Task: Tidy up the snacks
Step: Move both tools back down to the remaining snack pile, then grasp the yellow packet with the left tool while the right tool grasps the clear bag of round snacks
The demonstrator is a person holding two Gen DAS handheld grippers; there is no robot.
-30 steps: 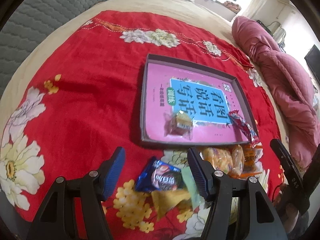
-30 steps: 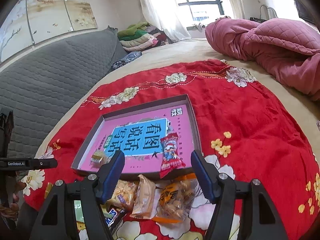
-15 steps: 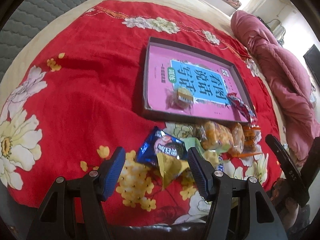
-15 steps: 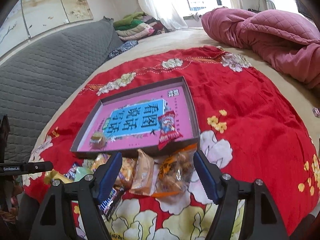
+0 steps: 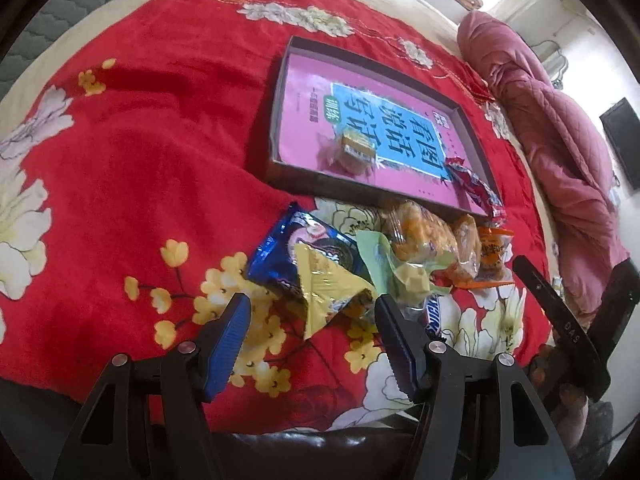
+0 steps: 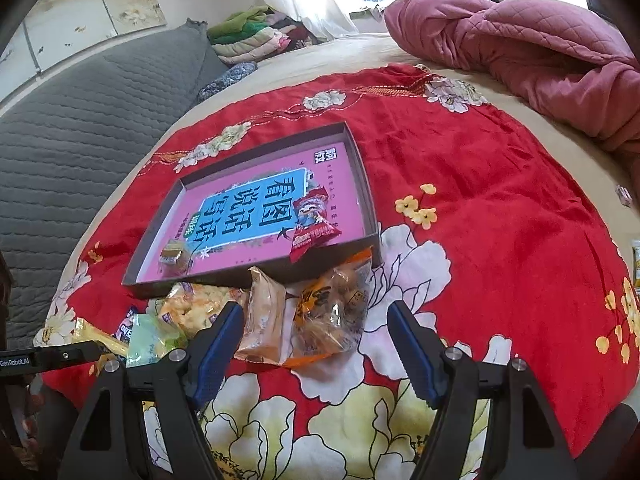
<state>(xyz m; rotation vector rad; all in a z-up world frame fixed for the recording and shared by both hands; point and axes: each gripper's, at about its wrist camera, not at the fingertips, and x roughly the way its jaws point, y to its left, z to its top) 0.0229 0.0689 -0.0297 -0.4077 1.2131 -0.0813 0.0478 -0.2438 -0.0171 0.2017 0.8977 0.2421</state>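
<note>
A pink-bottomed box lid (image 5: pixel 276 128) (image 6: pixel 364 172) lies on the red flowered cloth. It holds a small yellow snack (image 5: pixel 356 148) (image 6: pixel 174 256) and a red packet (image 5: pixel 472 184) (image 6: pixel 314 220). Loose snacks lie in front of it: a blue cookie pack (image 5: pixel 276 252), a yellow packet (image 5: pixel 324 288), a clear bag of orange snacks (image 5: pixel 420 232), a tan pastry pack (image 6: pixel 262 316) and an orange-printed bag (image 6: pixel 332 312). My left gripper (image 5: pixel 312 320) is open just before the yellow packet. My right gripper (image 6: pixel 314 326) is open around the near ends of the pastry pack and orange bag.
A pink quilt (image 6: pixel 520 48) is heaped at the back right. A grey quilted headboard (image 6: pixel 80 128) runs along the left. Folded clothes (image 6: pixel 248 36) sit by the window. The bed's front edge is directly beneath both grippers.
Both grippers have drawn back and tilted down toward the loose snacks at the cloth's near edge. Both stay open. The snacks have not moved.
</note>
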